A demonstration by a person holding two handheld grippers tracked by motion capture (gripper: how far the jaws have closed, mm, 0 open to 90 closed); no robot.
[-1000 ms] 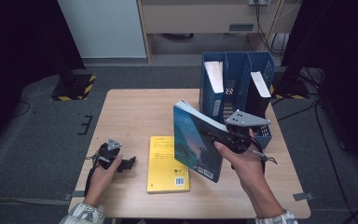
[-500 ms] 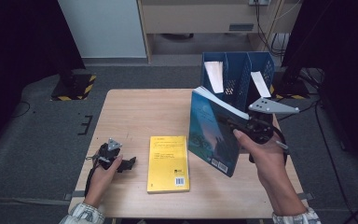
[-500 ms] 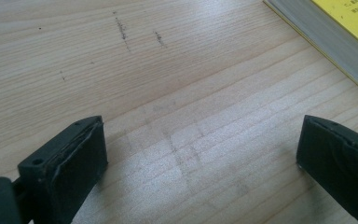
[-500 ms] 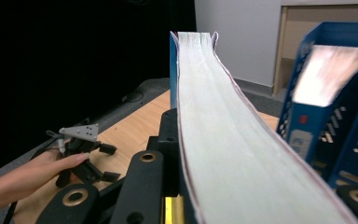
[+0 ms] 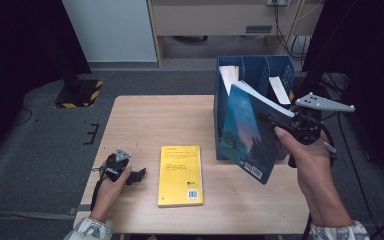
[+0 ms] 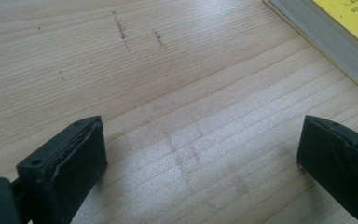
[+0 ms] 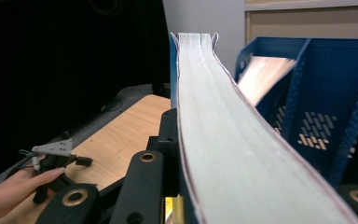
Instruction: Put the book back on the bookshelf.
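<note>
right gripper [image 5: 280, 122]: clamped on blue book [image 5: 247, 132], now lifted upright, up and right from table [image 5: 145, 120] to front of blue file rack [image 5: 280, 67] | next: likely slotting | left gripper [image 5: 139, 175]: open, resting near-left | yellow book [image 5: 181, 172]: flat

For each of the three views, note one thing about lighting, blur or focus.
High view: the light wooden table is brightly lit, the surroundings fall into darkness. Left gripper view: a pale sheen lies on the wood, and the yellow paperback book is slightly soft. Right gripper view: the page edge of the blue-covered book is soft, and the blue plastic file rack is slightly blurred.
</note>
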